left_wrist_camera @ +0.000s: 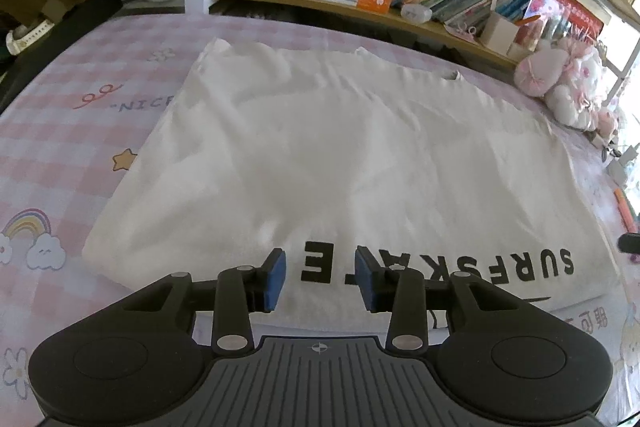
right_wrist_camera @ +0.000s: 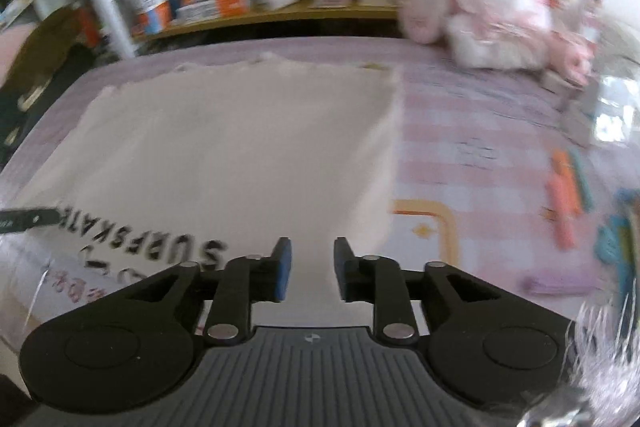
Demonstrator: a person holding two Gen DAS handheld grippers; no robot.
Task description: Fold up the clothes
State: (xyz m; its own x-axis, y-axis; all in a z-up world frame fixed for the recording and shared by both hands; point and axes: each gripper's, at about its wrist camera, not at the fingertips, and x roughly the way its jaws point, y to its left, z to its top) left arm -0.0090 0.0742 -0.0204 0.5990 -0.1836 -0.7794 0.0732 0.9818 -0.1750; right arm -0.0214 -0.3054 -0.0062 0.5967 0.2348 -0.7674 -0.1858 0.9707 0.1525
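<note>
1. The bed (left_wrist_camera: 52,131), with its pink checked sheet, carries everything. It is soft, so a gripper pressing down to catch an edge could, I judge, sink in and pinch the sheet along with the garment.
2. The white T-shirt (left_wrist_camera: 320,155) lies flat across the middle of the bed as a partly folded rectangle, with its black lettering (left_wrist_camera: 440,263) along the near edge. The cloth looks thin and layered. A grab that takes only the top layer would likely pull the earlier fold open.
3. The plush toys (left_wrist_camera: 560,83) sit just beyond the shirt's far right corner. A fold swung that way could drag the cloth onto them and leave it crooked.
4. The left gripper (left_wrist_camera: 320,279) hovers over the near edge, its jaws apart with nothing between them. Closing too far in from the edge would bunch the fabric.
5. The right gripper (right_wrist_camera: 308,267) is also parted and empty, near the shirt's right edge (right_wrist_camera: 394,147). Its view is blurred, so how close it sits to the cloth I cannot tell; uneven grips between the two would skew the crease.
6. The orange pens (right_wrist_camera: 564,199) lie well clear on the right, a minor snag only.
</note>
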